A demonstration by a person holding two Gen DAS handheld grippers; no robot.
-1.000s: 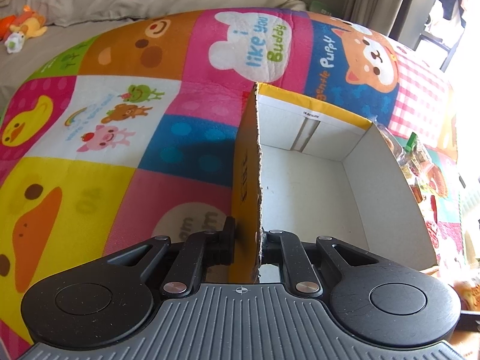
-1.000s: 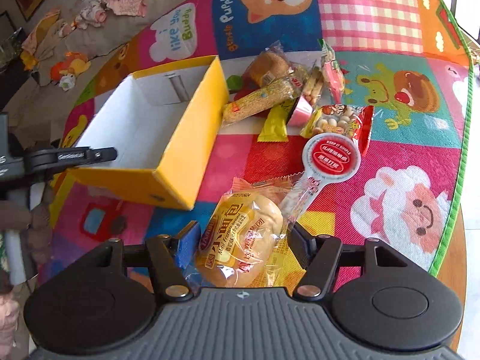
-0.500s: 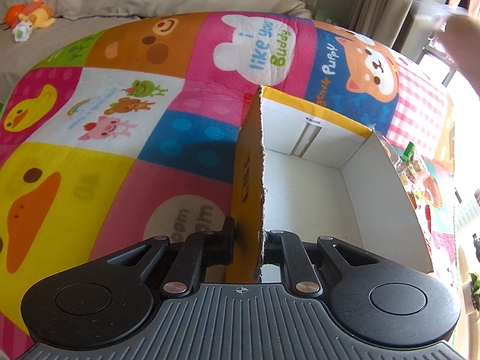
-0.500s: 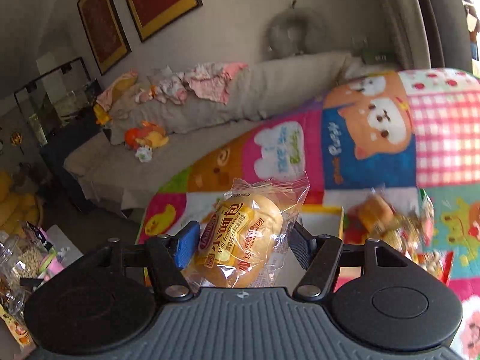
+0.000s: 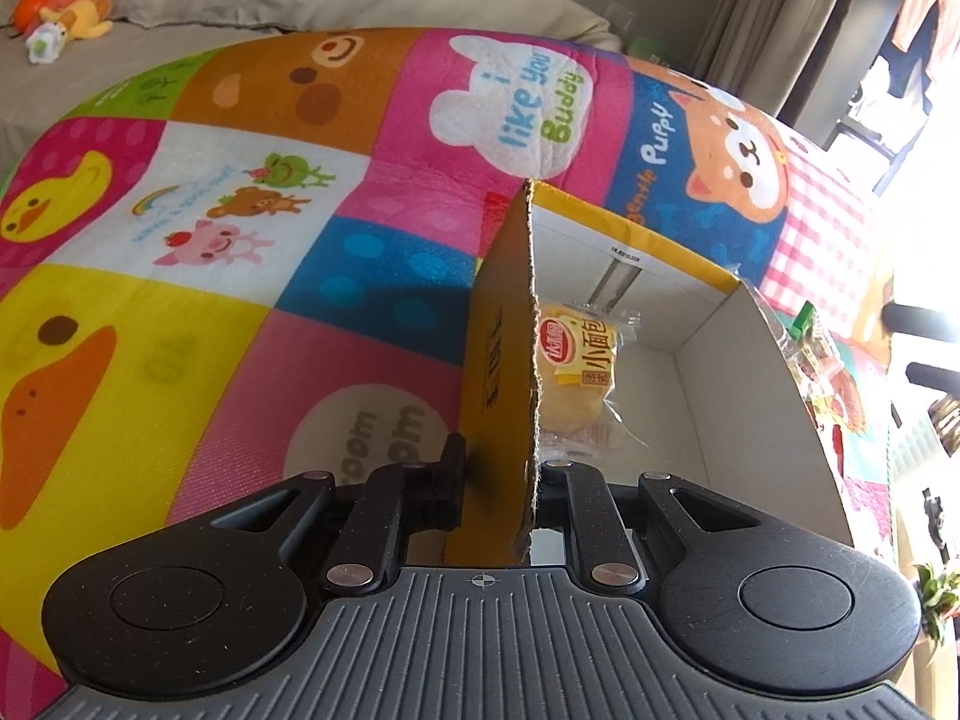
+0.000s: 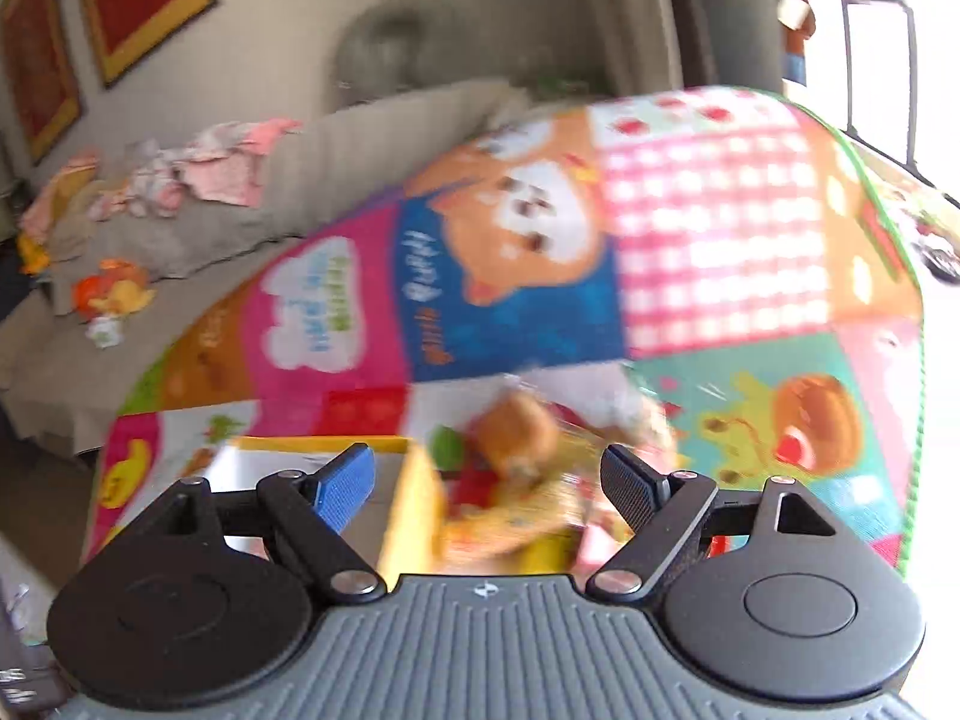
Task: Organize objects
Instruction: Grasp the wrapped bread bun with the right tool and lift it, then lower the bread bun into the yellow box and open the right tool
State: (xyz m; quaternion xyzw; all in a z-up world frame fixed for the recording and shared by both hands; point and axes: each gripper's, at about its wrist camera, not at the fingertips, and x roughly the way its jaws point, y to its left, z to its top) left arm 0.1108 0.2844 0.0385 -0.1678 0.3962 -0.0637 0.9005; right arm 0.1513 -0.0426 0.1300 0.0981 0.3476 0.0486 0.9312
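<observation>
- Right wrist view smeared by motion blur; snack pile (image 6: 528,480) beyond the fingers reads only as brown, yellow and red patches, single packets not countable.
- In the same view, yellow box (image 6: 414,498) cut off by the gripper body; only the near right corner and a strip of white interior visible.
- Left wrist view sharp. Box wall (image 5: 504,396) seen edge-on, hiding the left part of the bread packet (image 5: 579,360) behind it.
- Near end of the box floor hidden under the left gripper (image 5: 498,474); snacks past the far right wall glimpsed only as a washed-out sliver.
- Right edge of the left view blown out by window light; dark shapes there not identifiable.
- Left gripper: clamped on the box wall, one finger outside, one inside, jaws easing apart only slightly, pads pressed against the cardboard.
- Right gripper (image 6: 489,480): jaws opening, wide apart, nothing between them.
- Bread packet: inside the box, leaning against the left wall, near half of the floor.
- Counts: one box, one bread packet in it, two grippers, one play mat (image 5: 198,276) under everything, one sofa (image 5: 180,12) at far left with two soft toys (image 5: 66,6) distinguishable.
- Two framed pictures (image 6: 144,0) partly cropped on the wall.
</observation>
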